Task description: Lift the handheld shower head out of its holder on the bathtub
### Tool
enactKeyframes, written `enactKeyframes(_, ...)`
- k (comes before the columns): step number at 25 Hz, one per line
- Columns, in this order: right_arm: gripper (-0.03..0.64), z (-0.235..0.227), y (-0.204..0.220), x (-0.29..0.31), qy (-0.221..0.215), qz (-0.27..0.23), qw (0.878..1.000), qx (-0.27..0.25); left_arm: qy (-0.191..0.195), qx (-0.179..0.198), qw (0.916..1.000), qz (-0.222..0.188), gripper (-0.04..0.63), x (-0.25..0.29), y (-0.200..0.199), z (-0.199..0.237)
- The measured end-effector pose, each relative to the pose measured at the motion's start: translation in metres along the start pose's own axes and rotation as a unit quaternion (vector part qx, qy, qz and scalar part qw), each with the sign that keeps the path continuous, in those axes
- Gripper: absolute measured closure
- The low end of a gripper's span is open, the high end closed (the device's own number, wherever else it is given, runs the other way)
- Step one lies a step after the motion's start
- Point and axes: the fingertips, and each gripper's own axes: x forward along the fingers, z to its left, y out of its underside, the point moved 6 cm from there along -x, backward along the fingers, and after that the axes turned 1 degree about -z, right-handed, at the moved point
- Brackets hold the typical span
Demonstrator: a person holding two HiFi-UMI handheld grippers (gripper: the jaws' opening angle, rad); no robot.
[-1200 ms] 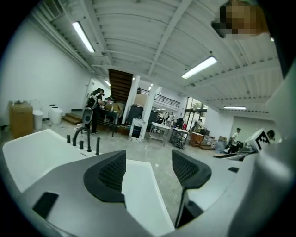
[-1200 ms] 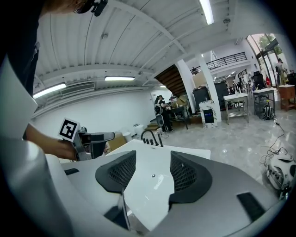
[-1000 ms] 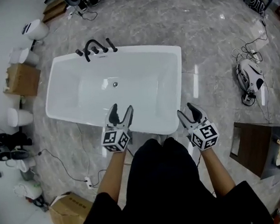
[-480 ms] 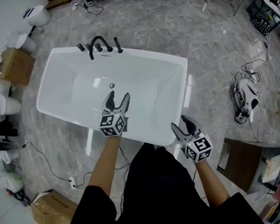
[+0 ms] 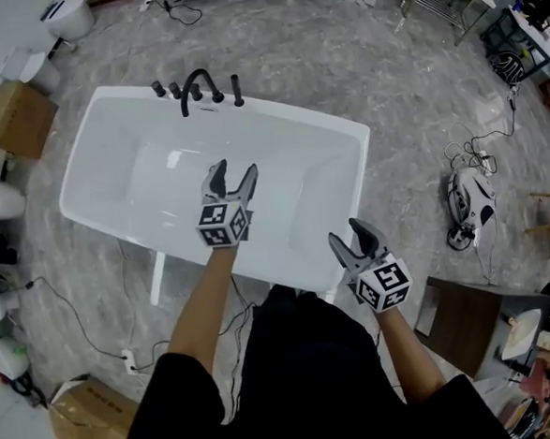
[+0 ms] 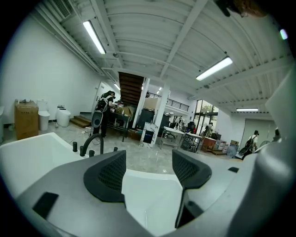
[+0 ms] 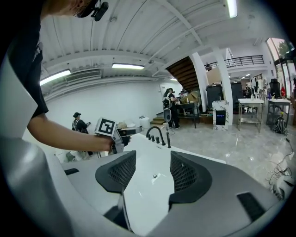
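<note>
One white bathtub point(image 5: 296, 114) holding one drain point(image 7: 154, 176), one black faucet set point(image 5: 195, 86) standing on far rim, left tool point(image 5: 233, 170) hovering over basin, right tool point(image 5: 349, 237) by near rim, both gaping apart.

L gripper point(image 5: 232, 176) is held fwd on the extended L arm point(image 5: 204, 308), jaws apart, nothing gripped. R gripper point(image 5: 350, 238) is held nearer the body, R arm point(image 5: 403, 341) bent, jaws apart, empty.

A big industrial hall serving as a workshop: a freestanding white bathtub point(image 5: 150, 185) on polished grey stone-look floor point(image 5: 339, 59), a toilet point(image 5: 68, 14) and cardboard box point(image 5: 19, 117) at upper left, loose cables point(image 5: 461, 146) at right, and, in the gripper views, ceiling strip lights point(image 6: 94, 36), an open staircase point(image 6: 131, 88) and worktables point(image 7: 249, 104).
</note>
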Motion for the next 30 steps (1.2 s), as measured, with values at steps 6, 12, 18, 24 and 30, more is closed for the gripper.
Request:
enactKeyframes(6,0.414,0.014,-0.013,0.025,0.018,-0.001,1.000,-0.022,0.018,-0.007,0.9998,0.000,0.307,0.009,-0.003,0.014)
enactKeyframes(12,0.414,0.021,-0.017,0.043,0.016,-0.002,0.999,-0.038,0.031,0.003,0.9995,0.001,0.307,0.023,-0.001,0.017)
enactKeyframes(18,0.414,0.007,-0.025,0.070,-0.009,-0.008,0.999,-0.034,0.013,0.002,0.9999,0.001,0.307,0.041,0.001,0.030)
enactKeyframes(24,0.414,-0.039,-0.029,0.105,-0.050,0.002,0.998,-0.026,-0.016,0.015,0.9997,0.009,0.307,0.086,0.012,0.041)
enactKeyframes(30,0.414,-0.088,-0.021,0.154,-0.125,0.037,0.991,-0.018,-0.053,0.016,0.9983,0.021,0.301,0.144,0.033,0.049)
